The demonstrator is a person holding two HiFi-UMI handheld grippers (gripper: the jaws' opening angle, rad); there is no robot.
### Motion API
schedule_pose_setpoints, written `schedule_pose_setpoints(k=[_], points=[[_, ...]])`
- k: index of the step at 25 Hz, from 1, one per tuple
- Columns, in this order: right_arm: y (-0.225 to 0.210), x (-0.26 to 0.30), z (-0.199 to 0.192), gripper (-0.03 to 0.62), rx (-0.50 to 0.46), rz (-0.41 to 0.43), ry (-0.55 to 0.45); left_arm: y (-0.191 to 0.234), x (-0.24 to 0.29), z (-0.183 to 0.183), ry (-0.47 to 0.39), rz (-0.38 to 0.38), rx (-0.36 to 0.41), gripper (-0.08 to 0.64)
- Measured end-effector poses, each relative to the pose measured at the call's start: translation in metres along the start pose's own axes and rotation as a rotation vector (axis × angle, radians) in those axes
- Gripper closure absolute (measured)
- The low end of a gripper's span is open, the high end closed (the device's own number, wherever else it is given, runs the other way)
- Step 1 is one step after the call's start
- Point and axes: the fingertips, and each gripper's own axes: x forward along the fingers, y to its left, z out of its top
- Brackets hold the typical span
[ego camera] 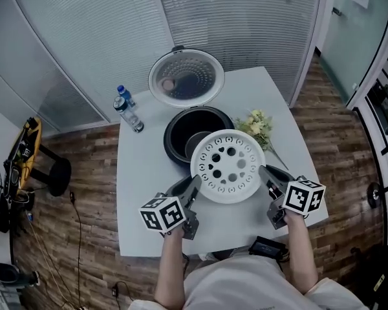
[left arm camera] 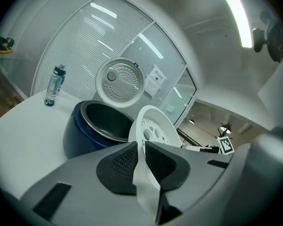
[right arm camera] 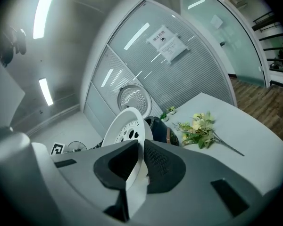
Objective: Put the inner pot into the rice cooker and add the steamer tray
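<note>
Well, far ahead of the left gripper [ego camera: 193,185] and off to its left stands one water bottle [ego camera: 127,108]. It is clear plastic with a blue cap, and it stands upright on the one white table [ego camera: 136,192], which is flat and smooth. The left gripper is grey and has one cube [ego camera: 162,213] with black and white squares on it. Its two jaws are squeezed tight on the left edge of the steamer tray [ego camera: 227,165], and its black bumpy pads [left arm camera: 125,161] press on the thin white rim from both sides. Just ahead of both grippers sits one rice cooker [ego camera: 174,137], round and dark blue. Its round lid [ego camera: 185,77] stands open at the far side, and the silver plate inside the lid is full of tiny dots. One inner pot [left arm camera: 104,121] sits inside the cooker, dark and smooth like a deep bowl. The steamer tray is between the two grippers. There is just one, round like a plate, made of white plastic, with lots of round holes. In the head view it covers the near edge of the cooker's mouth. The right gripper [ego camera: 266,173] has a cube [ego camera: 303,196] like the other one. Its jaws are closed on the tray's right edge, and its pads [right arm camera: 158,161] pinch the rim. Ahead of the right gripper lies one bunch of flowers [ego camera: 257,126], pale yellow with green leaves and a thin stem, flat on the table beside the cooker.
</note>
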Motion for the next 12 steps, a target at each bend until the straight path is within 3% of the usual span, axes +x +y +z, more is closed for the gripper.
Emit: schedule_pose_setpoints(k=[12], points=[[-0.001, 0.019, 0.011, 0.542, 0.017, 0.078, 0.031, 0.006, -0.003, 0.006, -0.066, 0.070, -0.050, 0.509]])
